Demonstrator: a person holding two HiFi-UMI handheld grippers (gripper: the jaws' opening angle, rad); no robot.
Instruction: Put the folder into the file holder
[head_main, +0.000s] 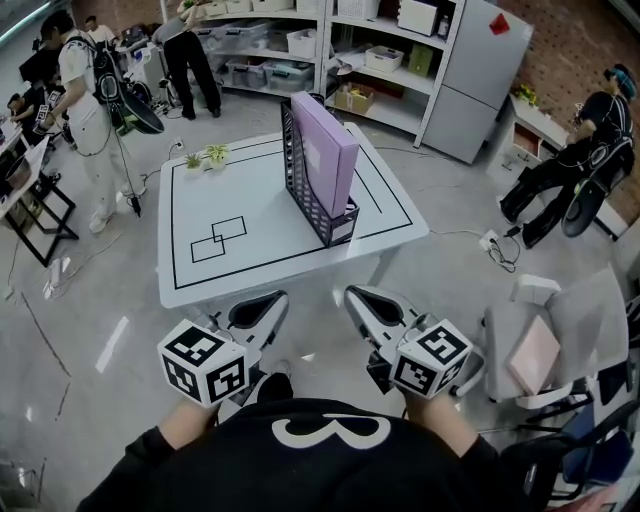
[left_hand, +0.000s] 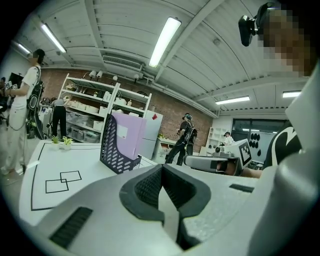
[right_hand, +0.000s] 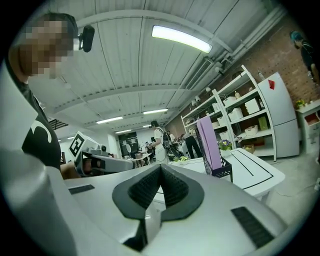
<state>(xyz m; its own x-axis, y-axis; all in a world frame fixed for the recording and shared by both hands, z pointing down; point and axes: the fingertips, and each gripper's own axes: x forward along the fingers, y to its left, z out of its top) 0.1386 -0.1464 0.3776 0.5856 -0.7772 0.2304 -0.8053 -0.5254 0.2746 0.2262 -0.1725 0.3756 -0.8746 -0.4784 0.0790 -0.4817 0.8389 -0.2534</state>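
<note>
A lilac folder (head_main: 325, 145) stands upright inside the dark perforated file holder (head_main: 312, 205) on the right half of the white table (head_main: 270, 265). Both grippers are held close to my body, short of the table's front edge and apart from the holder. My left gripper (head_main: 262, 303) is shut with nothing in it, and so is my right gripper (head_main: 365, 298). In the left gripper view the jaws (left_hand: 162, 170) meet, with the folder (left_hand: 127, 132) and holder (left_hand: 112, 152) far ahead. In the right gripper view the shut jaws (right_hand: 161, 170) point past the folder (right_hand: 207, 140).
Two small potted plants (head_main: 205, 157) stand at the table's far left corner, and two taped squares (head_main: 220, 238) mark its left half. A chair with a pink pad (head_main: 555, 350) is at my right. People stand at the back left and far right, with shelves (head_main: 380, 50) behind.
</note>
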